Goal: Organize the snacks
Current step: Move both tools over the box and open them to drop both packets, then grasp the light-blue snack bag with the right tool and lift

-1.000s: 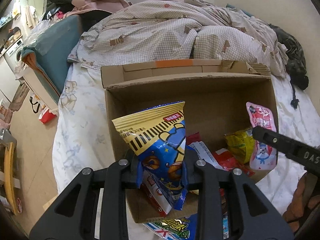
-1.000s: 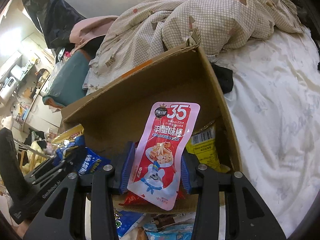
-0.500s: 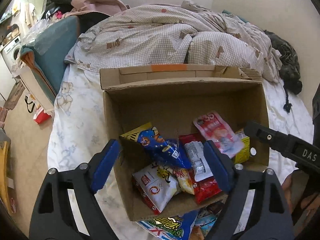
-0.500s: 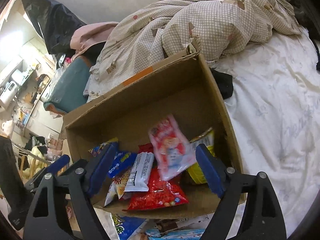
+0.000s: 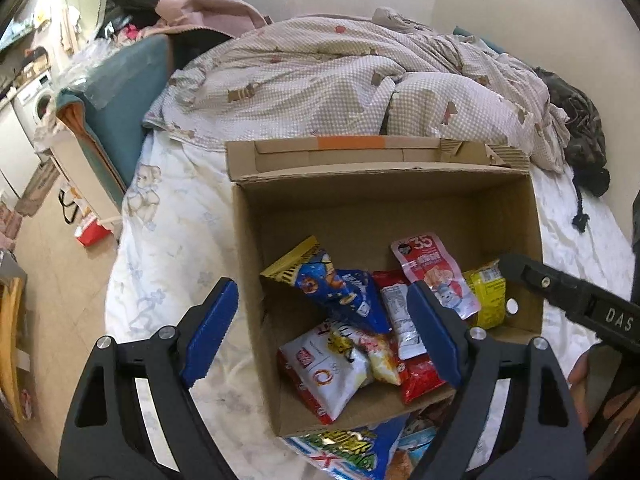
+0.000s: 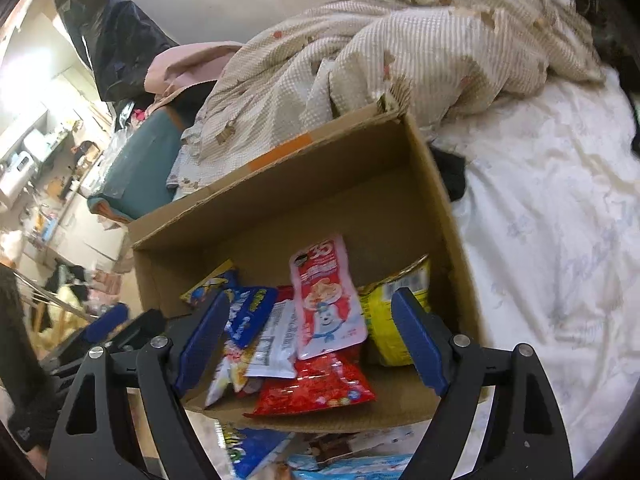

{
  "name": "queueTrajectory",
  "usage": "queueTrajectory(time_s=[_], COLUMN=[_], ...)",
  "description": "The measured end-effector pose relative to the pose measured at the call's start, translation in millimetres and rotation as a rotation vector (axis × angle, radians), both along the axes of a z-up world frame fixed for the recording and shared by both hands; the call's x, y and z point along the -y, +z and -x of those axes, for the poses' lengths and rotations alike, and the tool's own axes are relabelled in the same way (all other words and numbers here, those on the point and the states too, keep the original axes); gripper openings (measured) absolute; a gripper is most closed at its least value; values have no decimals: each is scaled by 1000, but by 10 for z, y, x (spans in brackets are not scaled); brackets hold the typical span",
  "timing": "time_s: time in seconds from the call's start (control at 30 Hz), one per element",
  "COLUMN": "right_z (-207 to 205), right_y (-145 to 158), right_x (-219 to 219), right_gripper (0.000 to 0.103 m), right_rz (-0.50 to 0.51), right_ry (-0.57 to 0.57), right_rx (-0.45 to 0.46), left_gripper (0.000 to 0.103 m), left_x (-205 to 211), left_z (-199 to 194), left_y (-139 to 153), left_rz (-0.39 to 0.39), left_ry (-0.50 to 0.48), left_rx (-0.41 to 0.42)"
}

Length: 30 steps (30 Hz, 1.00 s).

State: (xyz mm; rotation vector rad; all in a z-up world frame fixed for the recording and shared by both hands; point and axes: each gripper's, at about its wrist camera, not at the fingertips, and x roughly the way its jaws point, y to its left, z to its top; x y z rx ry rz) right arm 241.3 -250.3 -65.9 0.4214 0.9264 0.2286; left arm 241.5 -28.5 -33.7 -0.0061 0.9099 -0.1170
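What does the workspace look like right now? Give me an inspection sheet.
Surface: bed sheet, white, wrinkled.
Job's things: cardboard box open on the bed; inside lie a pink packet, blue bag, yellow bag, red bag and white bag. More snack packets lie outside by the box's near wall.
Clutter: rumpled checked quilt behind the box; dark cloth beside it.
Grippers: left gripper open, empty; right gripper open, empty, above the box.
Cables: nothing seen.
Surroundings: teal cushion, floor with household items at left.
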Motion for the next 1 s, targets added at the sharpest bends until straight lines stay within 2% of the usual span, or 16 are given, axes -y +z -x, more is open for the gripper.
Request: queueTrajectory(time_s=[0.2, 0.43, 0.47, 0.53, 0.7, 0.87, 1.0], right_z=[175, 566, 630, 734, 998, 1296, 1438], right_y=[132, 344, 351, 354, 345, 346, 295], right_x=[88, 149, 155, 167, 173, 222, 306], right_gripper=[85, 85, 85, 85, 85, 85, 85], right_rz=[-3, 17, 27, 31, 59, 78, 79], right_ry=[-27, -29, -28, -22, -21, -57, -99], right_rx=[23, 65, 66, 60, 50, 82, 53], left_gripper=[84, 85, 87, 102, 102, 102, 102], left_x=[-127, -328, -343, -378, -468, -427, -430], left_z=[233, 624, 663, 733, 875, 1089, 1248], left_y=[223, 475, 481, 465, 392, 322, 289], left_rz=[-31, 7, -3, -10, 38, 43, 61], left_ry=[12, 50, 58, 67, 80, 44, 40], left_rx=[71, 166, 165, 154, 97, 71, 66])
